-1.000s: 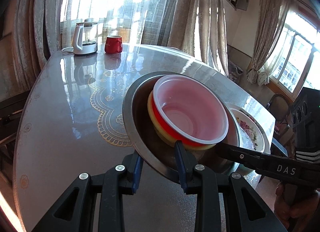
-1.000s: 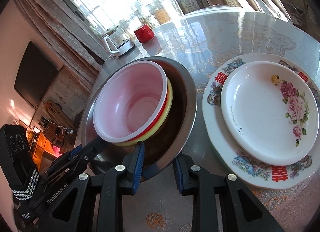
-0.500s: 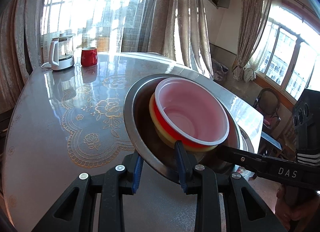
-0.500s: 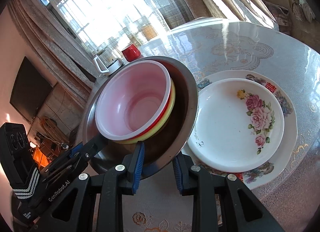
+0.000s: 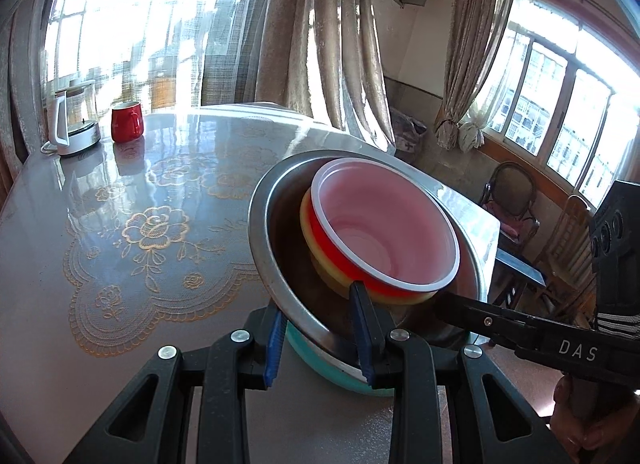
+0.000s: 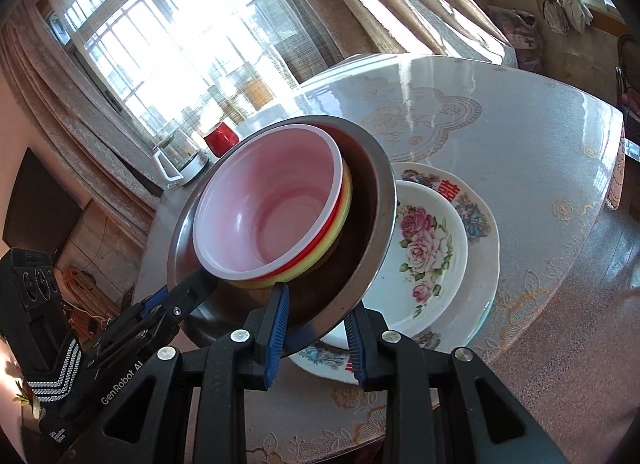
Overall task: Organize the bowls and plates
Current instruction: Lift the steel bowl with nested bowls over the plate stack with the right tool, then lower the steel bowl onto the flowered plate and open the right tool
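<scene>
left gripper [image 5: 320, 336] clamped on steel bowl [image 5: 272, 248] rim, red bowl [image 5: 384, 232] nested inside, right gripper [image 5: 452, 304] on bowl's right edge, kettle [image 5: 72, 123], red mug [image 5: 127, 121] far beyond bowl

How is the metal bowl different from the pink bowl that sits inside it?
The metal bowl is wide, dull grey and shiny-rimmed; the pink bowl is smaller, glossy, with a white rim. The metal bowl is gripped at its rim by both tools; the pink bowl only rests inside, on red and yellow bowls. Both are round, empty and tilted.
</scene>
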The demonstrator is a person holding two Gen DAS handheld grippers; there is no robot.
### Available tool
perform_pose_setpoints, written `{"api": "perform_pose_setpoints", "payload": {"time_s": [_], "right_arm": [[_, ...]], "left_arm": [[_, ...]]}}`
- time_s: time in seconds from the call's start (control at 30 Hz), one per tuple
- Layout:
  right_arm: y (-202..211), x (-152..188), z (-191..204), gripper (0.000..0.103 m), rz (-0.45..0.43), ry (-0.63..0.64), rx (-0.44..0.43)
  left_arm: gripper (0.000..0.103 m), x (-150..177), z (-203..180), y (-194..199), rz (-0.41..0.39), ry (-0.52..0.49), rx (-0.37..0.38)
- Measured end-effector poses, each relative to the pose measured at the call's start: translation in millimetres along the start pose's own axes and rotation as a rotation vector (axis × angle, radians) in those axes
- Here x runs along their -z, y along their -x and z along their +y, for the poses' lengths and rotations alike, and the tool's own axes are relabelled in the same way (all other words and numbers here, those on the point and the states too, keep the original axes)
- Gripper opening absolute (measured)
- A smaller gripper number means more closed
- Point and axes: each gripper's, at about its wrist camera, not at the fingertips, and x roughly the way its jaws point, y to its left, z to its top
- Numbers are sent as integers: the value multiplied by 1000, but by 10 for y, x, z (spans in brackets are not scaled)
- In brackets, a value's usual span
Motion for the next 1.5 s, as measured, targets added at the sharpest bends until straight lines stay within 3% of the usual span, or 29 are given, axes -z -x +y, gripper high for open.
{"api": "perform_pose_setpoints", "payload": {"time_s": [0.47, 1.5], "right_arm": [[45, -12, -261, 27, -8, -64, 46], [-61, -16, -327, 29, 29, -89, 76]], "left_arm": [[31, 37, -250, -240, 55, -8, 35], [32, 57, -217, -488, 119, 41, 42]]}}
